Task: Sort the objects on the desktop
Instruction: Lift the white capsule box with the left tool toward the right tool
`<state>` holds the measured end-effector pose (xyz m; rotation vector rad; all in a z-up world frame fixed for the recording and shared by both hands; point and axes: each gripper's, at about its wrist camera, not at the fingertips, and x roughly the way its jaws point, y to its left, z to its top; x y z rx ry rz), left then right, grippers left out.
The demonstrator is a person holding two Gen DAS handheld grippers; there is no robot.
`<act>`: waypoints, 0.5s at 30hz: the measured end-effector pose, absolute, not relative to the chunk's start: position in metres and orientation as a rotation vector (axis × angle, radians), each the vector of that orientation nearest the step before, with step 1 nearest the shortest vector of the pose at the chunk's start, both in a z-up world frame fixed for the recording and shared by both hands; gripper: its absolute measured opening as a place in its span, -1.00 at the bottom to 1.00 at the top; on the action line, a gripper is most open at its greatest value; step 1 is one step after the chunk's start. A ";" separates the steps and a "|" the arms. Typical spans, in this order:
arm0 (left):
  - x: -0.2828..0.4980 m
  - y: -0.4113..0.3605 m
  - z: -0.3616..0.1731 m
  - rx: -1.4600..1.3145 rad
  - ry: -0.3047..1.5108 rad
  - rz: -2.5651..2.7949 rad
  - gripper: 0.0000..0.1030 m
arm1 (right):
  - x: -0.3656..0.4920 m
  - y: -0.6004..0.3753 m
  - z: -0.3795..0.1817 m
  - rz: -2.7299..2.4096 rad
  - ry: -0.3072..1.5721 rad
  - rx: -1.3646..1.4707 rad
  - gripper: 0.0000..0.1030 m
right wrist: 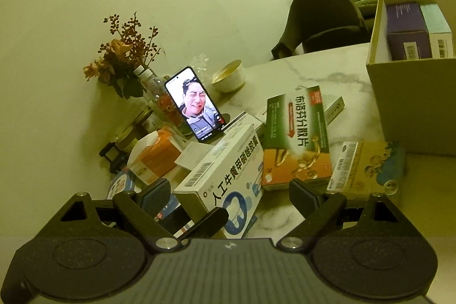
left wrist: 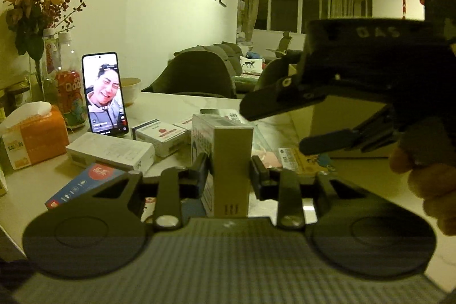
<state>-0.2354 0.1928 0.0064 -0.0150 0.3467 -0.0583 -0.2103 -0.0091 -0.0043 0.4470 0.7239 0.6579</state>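
My left gripper (left wrist: 230, 171) is shut on a white medicine box with blue print (left wrist: 228, 158), gripping its narrow sides and holding it upright above the marble table (left wrist: 176, 101). In the right wrist view the same box (right wrist: 228, 173) tilts in front of my right gripper (right wrist: 230, 195), whose fingers stand open on either side without touching it. One dark finger (right wrist: 205, 221) of the left gripper shows under the box. Seen from the left wrist view, the right gripper (left wrist: 276, 130) hovers open at the upper right, above the table.
An open cardboard box (right wrist: 413, 104) at the right holds a purple box and a teal box. A green-orange box (right wrist: 296, 138), a yellow box (right wrist: 367, 164), a white box (left wrist: 111, 151) and a blue-red box (left wrist: 82, 184) lie loose. Phone (left wrist: 104, 93), tissue pack (left wrist: 34, 138), bowl (right wrist: 228, 76) and flowers stand behind.
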 end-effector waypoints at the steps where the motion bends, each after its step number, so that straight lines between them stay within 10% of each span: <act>1: -0.237 0.192 0.006 -0.016 0.346 -0.062 -0.44 | -0.210 -0.009 -0.005 0.658 0.728 0.451 0.77; 15: -0.248 0.175 -0.012 -0.036 0.459 -0.196 -0.40 | -0.219 -0.014 -0.013 0.663 0.757 0.465 0.76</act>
